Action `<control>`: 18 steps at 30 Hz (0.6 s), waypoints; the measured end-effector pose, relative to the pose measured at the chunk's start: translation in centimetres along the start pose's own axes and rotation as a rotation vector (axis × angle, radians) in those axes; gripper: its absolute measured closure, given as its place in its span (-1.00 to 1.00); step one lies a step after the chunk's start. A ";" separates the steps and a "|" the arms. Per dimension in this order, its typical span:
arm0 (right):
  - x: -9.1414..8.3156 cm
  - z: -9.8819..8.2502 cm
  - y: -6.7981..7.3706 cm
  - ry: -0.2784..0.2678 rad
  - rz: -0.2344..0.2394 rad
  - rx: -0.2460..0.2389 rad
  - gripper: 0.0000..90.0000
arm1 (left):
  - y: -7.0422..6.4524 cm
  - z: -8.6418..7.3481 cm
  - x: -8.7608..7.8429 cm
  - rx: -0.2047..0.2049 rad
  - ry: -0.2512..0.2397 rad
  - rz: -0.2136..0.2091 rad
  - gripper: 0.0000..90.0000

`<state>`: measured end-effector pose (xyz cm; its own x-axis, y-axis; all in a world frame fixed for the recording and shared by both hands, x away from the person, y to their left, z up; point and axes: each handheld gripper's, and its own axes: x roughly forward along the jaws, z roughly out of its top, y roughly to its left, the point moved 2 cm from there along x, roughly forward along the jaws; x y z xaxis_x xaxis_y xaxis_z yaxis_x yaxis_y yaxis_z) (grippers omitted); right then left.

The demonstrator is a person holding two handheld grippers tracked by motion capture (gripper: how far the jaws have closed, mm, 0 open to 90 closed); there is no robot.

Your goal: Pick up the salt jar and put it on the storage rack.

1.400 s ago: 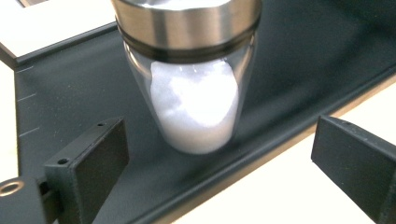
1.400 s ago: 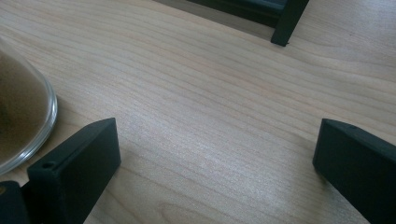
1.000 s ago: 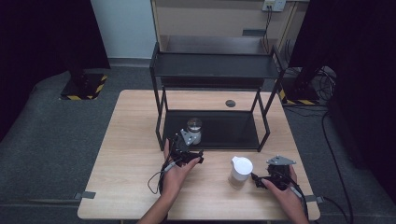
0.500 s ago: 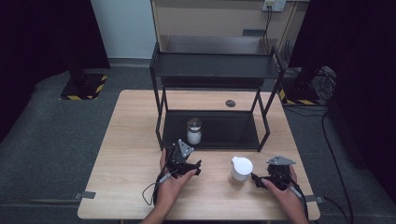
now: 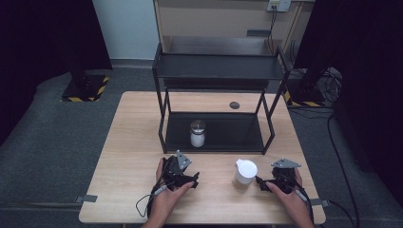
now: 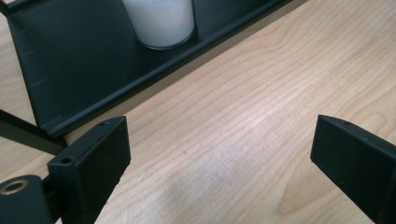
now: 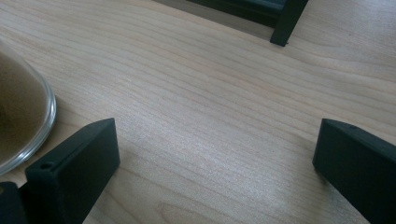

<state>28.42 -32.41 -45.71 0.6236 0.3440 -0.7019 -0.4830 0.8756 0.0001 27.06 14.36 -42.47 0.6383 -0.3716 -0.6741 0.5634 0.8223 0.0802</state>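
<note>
Pale wood under both wide-open grippers: I'm idling the left gripper [image 5: 189,179] near the tabletop's front edge, with the shelved jar [image 5: 197,133] placed; I'm judging the right gripper [image 5: 264,183] is taking the white-lidded jar [image 5: 245,174] next.

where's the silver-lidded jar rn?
High view: the silver-lidded jar stands on the black rack's lower shelf, left of centre, beyond the left gripper.

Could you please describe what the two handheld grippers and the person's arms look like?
Both the left gripper and the right gripper are black, with two flat, blocky jaws and a grey three-cornered plate on top. A thin black cable trails from the left one. The forearms are bare, without sleeves.
</note>
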 end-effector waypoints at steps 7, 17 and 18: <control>0.0 0.0 0.0 0.000 0.000 0.000 -0.98 | 0.2 -0.1 -0.7 0.009 0.003 0.001 -0.91; 0.0 0.0 0.0 0.000 0.000 0.000 -0.98 | 1.1 -0.8 -1.7 -0.003 0.010 0.021 -0.91; 0.0 0.0 0.0 0.000 0.000 0.000 -0.98 | 1.3 -0.9 -1.9 -0.010 0.008 0.025 -0.91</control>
<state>28.42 -32.41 -45.71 0.6236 0.3441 -0.7019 -0.4829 0.8757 0.0002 26.12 16.50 -41.73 0.6483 -0.3473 -0.6775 0.5416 0.8358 0.0897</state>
